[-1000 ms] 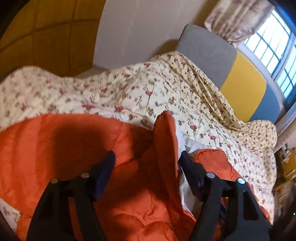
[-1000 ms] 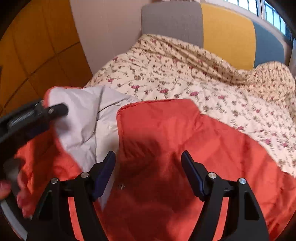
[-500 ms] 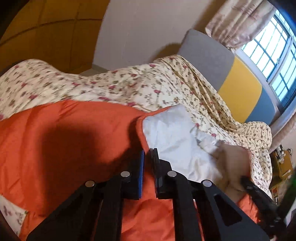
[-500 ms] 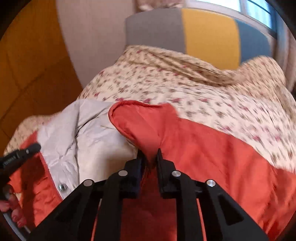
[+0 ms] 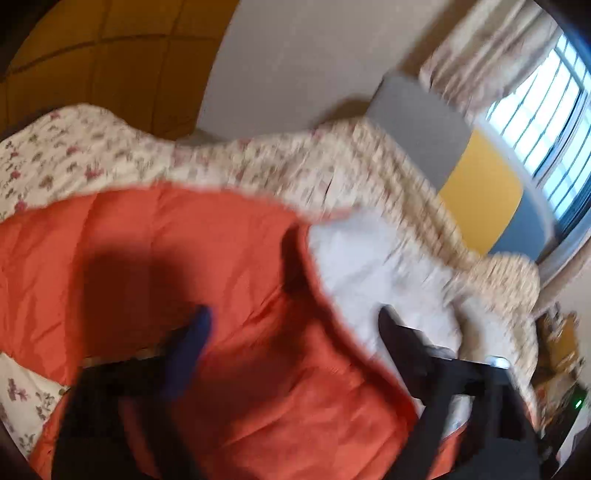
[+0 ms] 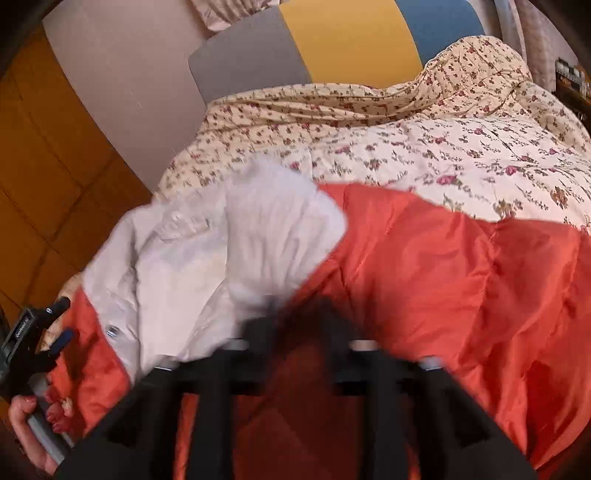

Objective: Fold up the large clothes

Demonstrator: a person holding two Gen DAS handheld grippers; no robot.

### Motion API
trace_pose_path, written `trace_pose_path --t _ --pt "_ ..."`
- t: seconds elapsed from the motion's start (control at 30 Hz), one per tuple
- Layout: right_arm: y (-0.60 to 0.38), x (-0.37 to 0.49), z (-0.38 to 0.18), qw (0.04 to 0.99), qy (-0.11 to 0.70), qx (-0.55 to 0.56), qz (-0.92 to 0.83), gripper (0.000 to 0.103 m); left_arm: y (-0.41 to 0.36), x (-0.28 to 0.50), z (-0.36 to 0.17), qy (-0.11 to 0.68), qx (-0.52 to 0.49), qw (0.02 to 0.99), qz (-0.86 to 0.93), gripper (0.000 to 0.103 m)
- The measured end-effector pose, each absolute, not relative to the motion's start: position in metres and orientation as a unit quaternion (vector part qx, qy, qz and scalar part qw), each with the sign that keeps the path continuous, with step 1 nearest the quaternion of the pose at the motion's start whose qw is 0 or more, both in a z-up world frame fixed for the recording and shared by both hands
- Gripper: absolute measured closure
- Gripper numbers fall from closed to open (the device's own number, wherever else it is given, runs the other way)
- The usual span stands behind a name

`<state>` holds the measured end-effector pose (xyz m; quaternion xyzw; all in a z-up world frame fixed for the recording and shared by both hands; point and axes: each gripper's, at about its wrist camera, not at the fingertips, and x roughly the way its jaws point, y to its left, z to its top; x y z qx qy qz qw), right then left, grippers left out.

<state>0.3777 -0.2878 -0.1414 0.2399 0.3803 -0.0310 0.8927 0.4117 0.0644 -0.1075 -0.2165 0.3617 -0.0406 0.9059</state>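
The orange jacket lies flat on the bed for folding. Left gripper fingers have just opened wide, empty; right gripper fingers opening, letting go.

Orange jacket showing slightly glossy quilted cloth under fingers; pale lining looking matt; floral quilt beyond looking soft matt cotton.

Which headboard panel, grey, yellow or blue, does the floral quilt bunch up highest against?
The blue panel. In the right wrist view the floral quilt humps up against it at the right, while beneath the grey panel and yellow panel it lies low.
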Motion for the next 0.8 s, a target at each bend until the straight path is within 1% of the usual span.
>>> trace_pose_path --t 0.07,0.13,0.17,0.2,0.3,0.33,0.37,0.4,0.43,0.47,0.5,0.53,0.57,0.6,0.63,0.67,0.73,0.8 --pt "-0.297 0.377 -0.129 0.900 0.356 0.247 -0.037 0.034 0.062 0.423 -0.097 0.356 -0.212 0.909 -0.031 0.010" --pt "-0.304 0.388 -0.119 0.902 0.352 0.245 -0.041 0.034 0.058 0.442 -0.096 0.373 -0.206 0.904 -0.025 0.010" --pt "-0.307 0.396 -0.115 0.901 0.354 0.247 -0.040 0.031 0.055 0.456 -0.097 0.386 -0.202 0.899 -0.024 0.010" --pt "-0.310 0.414 -0.112 0.895 0.368 0.251 -0.025 0.026 0.053 0.469 -0.099 0.405 -0.197 0.892 -0.022 0.010" --pt "-0.313 0.450 -0.113 0.885 0.390 0.255 -0.015 0.027 0.047 0.510 -0.115 0.465 -0.202 0.861 -0.035 0.010" --pt "-0.312 0.465 -0.116 0.880 0.403 0.251 -0.013 0.028 0.045 0.520 -0.119 0.474 -0.203 0.856 -0.036 0.010" --pt "-0.312 0.473 -0.119 0.877 0.412 0.246 -0.013 0.034 0.044 0.522 -0.121 0.473 -0.200 0.857 -0.038 0.020" --pt "-0.306 0.486 -0.124 0.876 0.424 0.229 -0.017 0.042 0.042 0.525 -0.121 0.469 -0.189 0.862 -0.034 0.031" --pt "-0.302 0.493 -0.128 0.876 0.433 0.212 -0.019 0.047 0.040 0.526 -0.121 0.467 -0.175 0.866 -0.034 0.052" --pt "-0.300 0.496 -0.133 0.876 0.439 0.198 -0.020 0.059 0.037 0.525 -0.120 0.466 -0.160 0.869 -0.040 0.072" --pt "-0.295 0.499 -0.135 0.879 0.442 0.177 -0.019 0.079 0.033 0.522 -0.117 0.461 -0.133 0.876 -0.049 0.081" --pt "-0.291 0.497 -0.135 0.886 0.436 0.159 -0.016 0.084 0.033 0.519 -0.114 0.452 -0.114 0.883 -0.052 0.089" --pt "-0.290 0.493 -0.133 0.892 0.426 0.148 -0.013 0.088 0.035 0.511 -0.111 0.435 -0.095 0.894 -0.052 0.094" --pt "-0.290 0.486 -0.129 0.901 0.411 0.136 -0.013 0.089 0.040 0.505 -0.108 0.425 -0.087 0.900 -0.049 0.094" --pt "-0.290 0.477 -0.126 0.909 0.399 0.120 -0.017 0.090 0.046 0.501 -0.105 0.419 -0.086 0.903 -0.047 0.095" --pt "-0.289 0.467 -0.124 0.915 0.389 0.103 -0.021 0.091 0.055 0.492 -0.104 0.410 -0.090 0.906 -0.043 0.100" --pt "-0.288 0.440 -0.122 0.929 0.365 0.055 -0.034 0.091 0.070 0.479 -0.103 0.400 -0.093 0.911 -0.035 0.099" --pt "-0.292 0.421 -0.128 0.931 0.361 0.039 -0.049 0.091 0.084 0.465 -0.111 0.398 -0.096 0.912 -0.023 0.100"
